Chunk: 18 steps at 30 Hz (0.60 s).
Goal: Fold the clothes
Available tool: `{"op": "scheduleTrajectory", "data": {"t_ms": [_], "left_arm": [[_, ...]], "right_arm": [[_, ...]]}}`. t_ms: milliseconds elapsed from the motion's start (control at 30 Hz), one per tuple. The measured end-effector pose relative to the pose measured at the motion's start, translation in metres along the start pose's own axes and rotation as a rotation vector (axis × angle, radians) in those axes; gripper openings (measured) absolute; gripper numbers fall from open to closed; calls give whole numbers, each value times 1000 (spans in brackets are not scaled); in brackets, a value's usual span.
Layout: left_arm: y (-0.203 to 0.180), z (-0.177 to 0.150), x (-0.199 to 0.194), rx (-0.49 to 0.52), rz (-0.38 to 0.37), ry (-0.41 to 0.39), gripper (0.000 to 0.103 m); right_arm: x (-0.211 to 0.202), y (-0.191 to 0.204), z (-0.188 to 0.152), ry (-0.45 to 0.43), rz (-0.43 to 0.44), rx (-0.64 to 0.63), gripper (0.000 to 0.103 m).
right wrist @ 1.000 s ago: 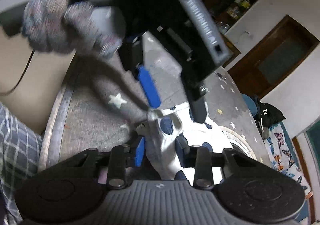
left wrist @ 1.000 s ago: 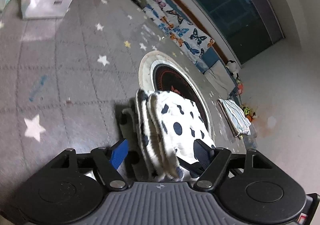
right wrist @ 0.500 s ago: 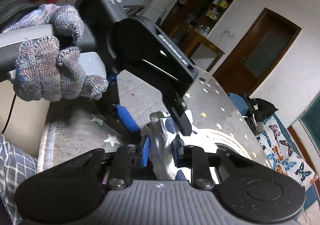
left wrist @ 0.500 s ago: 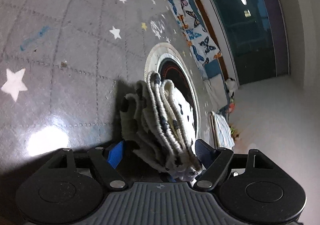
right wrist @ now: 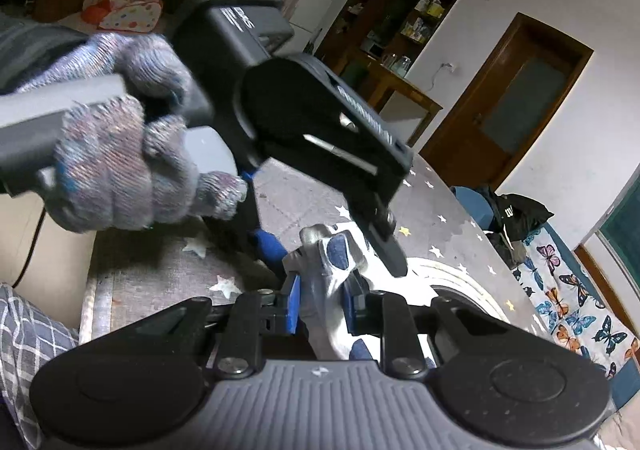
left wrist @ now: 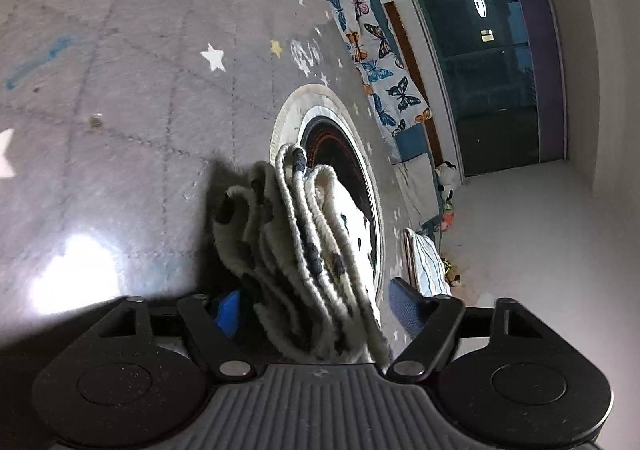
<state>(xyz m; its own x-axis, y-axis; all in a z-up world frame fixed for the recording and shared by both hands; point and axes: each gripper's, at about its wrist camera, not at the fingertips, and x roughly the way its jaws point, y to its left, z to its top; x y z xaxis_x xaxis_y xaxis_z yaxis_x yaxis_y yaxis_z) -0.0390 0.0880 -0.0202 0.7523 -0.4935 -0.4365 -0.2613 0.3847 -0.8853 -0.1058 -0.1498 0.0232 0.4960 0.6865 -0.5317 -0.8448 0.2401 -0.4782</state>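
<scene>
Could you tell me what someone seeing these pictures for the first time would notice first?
Most striking is the white garment with dark spots, bunched into thick folds between the fingers of the left hand-held gripper, whose jaws have just been closing around it. In the right wrist view, the right hand-held gripper pinches the same cloth, with a knitted-gloved hand above left. Behind lies a grey star-patterned mat with a round rug.

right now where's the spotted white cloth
In both wrist views the spotted white cloth is bunched in folds above the grey star mat, beside the round rug, pinched by the right hand-held gripper and sitting between the left hand-held gripper's fingers.
</scene>
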Motion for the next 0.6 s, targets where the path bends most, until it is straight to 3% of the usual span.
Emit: {"op": "scheduleTrajectory", "data": {"t_ms": [33,133,300,467,600], "left_arm": [[1,0,2,-1,2,4,49],[8,1,3,-8,16,6,30],[17,3,3,-6,18,5,28],[14,4,0,36,31,5,28],[14,5,-3,72,50,-1,28]], "right_arm": [[-1,0,0,-2,1,6,20],[-2,0,-2,0,16,35,23],[-12,-7,-8,-6,30,116,33],[-19,-41,-22,10,19,297,34],[-22,-75,-49,51,-47,478,35]]}}
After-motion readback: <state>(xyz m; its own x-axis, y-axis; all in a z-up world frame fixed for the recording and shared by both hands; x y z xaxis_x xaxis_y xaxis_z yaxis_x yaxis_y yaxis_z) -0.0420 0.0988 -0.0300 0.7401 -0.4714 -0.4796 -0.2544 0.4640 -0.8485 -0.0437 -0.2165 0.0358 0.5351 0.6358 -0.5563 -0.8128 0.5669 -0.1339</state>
